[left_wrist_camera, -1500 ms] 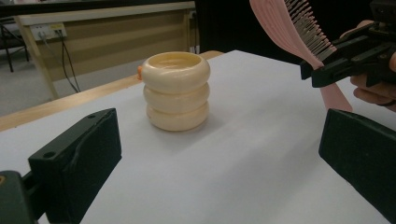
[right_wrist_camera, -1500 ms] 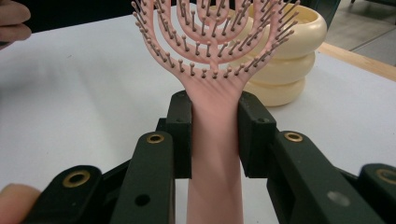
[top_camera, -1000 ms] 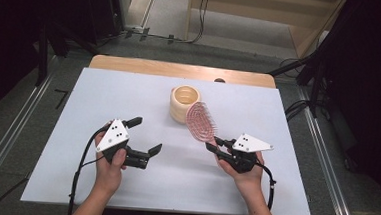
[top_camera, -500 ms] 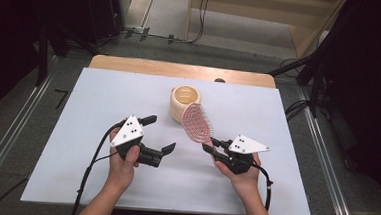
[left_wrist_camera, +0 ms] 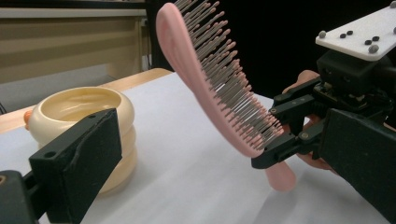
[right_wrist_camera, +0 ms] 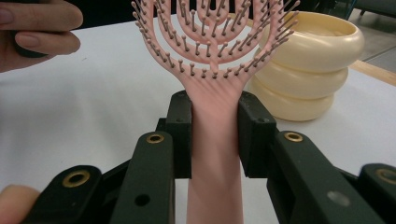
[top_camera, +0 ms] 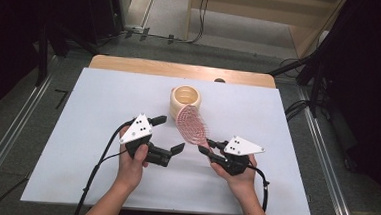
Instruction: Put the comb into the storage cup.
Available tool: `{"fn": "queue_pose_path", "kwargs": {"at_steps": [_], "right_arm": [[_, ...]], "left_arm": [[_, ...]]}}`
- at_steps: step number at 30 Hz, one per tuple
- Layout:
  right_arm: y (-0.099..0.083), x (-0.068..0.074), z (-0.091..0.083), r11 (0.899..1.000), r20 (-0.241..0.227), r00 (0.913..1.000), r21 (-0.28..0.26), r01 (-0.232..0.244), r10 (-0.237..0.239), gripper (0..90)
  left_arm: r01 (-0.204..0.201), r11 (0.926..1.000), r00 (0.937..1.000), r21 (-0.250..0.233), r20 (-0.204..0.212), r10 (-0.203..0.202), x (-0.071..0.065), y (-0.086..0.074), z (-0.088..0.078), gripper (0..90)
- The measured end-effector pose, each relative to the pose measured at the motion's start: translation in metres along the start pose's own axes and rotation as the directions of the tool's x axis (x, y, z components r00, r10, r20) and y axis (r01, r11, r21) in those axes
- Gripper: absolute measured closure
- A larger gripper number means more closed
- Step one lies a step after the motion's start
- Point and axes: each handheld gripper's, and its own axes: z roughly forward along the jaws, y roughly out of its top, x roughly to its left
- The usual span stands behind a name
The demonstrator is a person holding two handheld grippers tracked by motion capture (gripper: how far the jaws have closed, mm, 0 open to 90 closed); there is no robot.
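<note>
Your right gripper (top_camera: 211, 148) has the pink brush (top_camera: 192, 124) by its handle, jaws pinched tight on both sides. The brush head tips up off the white table (top_camera: 78, 105), leaning twd the yellow cup (top_camera: 185, 98), just beside it but prob. not touching.

Your left gripper (top_camera: 169, 135) is wide open w/ nothing in it, near the brush head.

Looks like you're at the carry step: brush is picked up, not put down yet. Next, I think you lift it over the cup rim & lower it in, handle end first maybe. Go slow so the cup doesn't tip.
</note>
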Motion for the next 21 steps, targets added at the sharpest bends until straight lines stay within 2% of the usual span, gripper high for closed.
{"fn": "queue_pose_path", "kwargs": {"at_steps": [5,13,18,21], "right_arm": [[0.001,0.003,0.002,1.0,-0.005,1.0,0.0,0.003,-0.003,67.7],[0.001,0.007,0.005,1.0,-0.019,0.9998,-0.004,0.012,-0.012,67.7],[0.002,0.01,0.007,1.0,-0.022,0.9996,-0.003,0.016,-0.016,67.7],[0.002,0.011,0.008,1.0,-0.024,0.9995,-0.003,0.021,-0.021,67.7]], "left_arm": [[0.011,0.9999,0.9999,-0.002,0.012,-0.011,-0.003,0.001,0.004,0.0],[0.027,0.9996,0.9994,0.003,-0.021,-0.027,-0.007,0.003,0.011,8.3],[0.064,0.9978,0.9978,-0.02,-0.015,-0.064,-0.008,0.005,0.012,13.7],[0.098,0.9951,0.9951,-0.013,-0.015,-0.098,-0.007,0.006,0.014,17.9]]}}
